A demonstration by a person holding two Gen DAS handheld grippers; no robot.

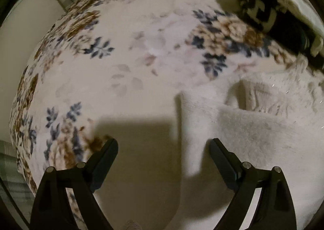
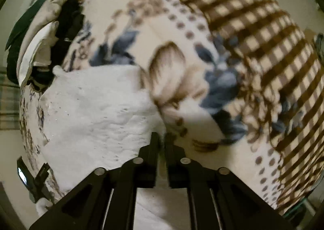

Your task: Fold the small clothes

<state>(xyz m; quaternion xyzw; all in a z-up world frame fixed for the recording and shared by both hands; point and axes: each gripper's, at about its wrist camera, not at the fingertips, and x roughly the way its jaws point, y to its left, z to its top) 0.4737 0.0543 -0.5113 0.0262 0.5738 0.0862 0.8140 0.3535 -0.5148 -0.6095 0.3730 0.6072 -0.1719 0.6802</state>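
A white fluffy garment [image 2: 95, 112] lies on a cream blanket with blue and brown flowers [image 1: 141, 43], which covers the whole working surface. In the left wrist view the same white fluffy garment [image 1: 253, 128] sits toward the right side of the blanket, with one flap folded over another part of it.

The left gripper [image 1: 163, 161] hangs above the blanket with its two black fingers wide apart and nothing between them; the left edge of the garment lies below the gap, nearer the right finger. Its shadow falls on the bare blanket just beside the garment.

The right gripper [image 2: 162, 145] has its fingers pressed together on the edge of the white garment, at the side near the brown checked border of the blanket [image 2: 253, 27].

A pile of dark and white clothes [image 1: 269, 15] rests at the far right edge of the blanket, apart from the garment; the picture is blurred there.
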